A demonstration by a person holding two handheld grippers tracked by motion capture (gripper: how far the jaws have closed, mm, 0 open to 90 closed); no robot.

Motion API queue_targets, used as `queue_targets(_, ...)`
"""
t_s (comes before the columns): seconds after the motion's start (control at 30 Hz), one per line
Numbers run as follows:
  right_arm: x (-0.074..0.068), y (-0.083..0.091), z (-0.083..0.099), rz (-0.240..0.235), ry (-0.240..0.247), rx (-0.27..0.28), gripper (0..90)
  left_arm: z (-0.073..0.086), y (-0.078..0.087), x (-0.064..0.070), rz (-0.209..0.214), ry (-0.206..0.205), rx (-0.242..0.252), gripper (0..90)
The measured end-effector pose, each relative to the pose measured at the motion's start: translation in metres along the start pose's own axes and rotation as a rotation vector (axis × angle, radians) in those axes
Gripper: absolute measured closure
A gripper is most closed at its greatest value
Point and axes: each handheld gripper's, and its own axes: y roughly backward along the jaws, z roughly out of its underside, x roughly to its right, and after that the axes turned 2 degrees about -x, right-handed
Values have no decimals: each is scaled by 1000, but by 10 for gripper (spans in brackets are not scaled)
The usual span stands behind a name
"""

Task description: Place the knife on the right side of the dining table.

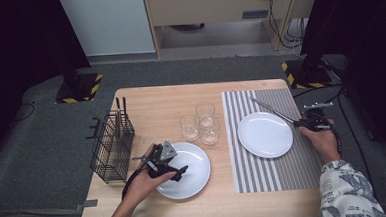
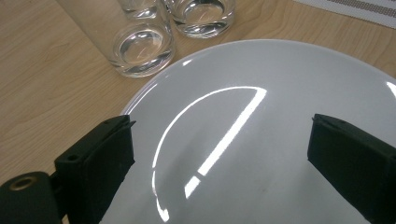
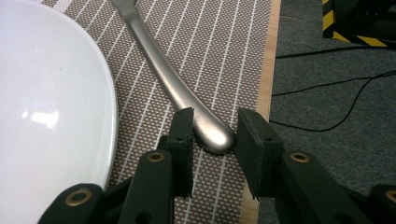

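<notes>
The right gripper (image 3: 212, 135) straddles the handle end of the knife (image 3: 187, 88), which lies on the striped mat (image 3: 224, 56) just right of a plate (image 3: 51, 102); its jaws stand narrow but seem not quite clamped. The left gripper (image 2: 219, 154) hovers wide open over the other plate (image 2: 280, 79), near three glasses (image 1: 201, 122). The setting looks half done, with more cutlery waiting in the rack (image 1: 110, 143).

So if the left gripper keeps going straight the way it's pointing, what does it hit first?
Probably the round white plate under the open left gripper; beyond its rim stand clear drinking glasses, though depth is unclear.
</notes>
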Motion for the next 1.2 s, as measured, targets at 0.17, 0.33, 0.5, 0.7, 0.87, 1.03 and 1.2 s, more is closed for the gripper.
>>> queue_targets(0.17, -1, -1, -2, 4, 4, -13, 661, 1, 0, -1, 1, 11, 1, 65)
queue_targets(0.33, 0, -3, -5, 9, 5, -16, 654, 1, -2, -2, 7, 14, 0, 65)
queue_targets(0.5, 1, -6, -9, 6, 8, -21, 645, 1, -2, -1, 12, 11, -2, 65)
queue_targets(0.7, 1, -8, -12, 13, 2, -23, 636, 1, -2, -1, 11, 13, -1, 66)
queue_targets(0.87, 1, -8, -12, 18, 6, -25, 631, 1, -2, -1, 13, 13, 1, 66)
queue_targets(1.03, 1, -7, -10, 14, -4, -20, 617, 1, -2, -1, 15, 12, 3, 66)
queue_targets(1.2, 1, -6, -9, 17, -9, -18, 613, 1, 0, -2, 12, 12, 3, 67)
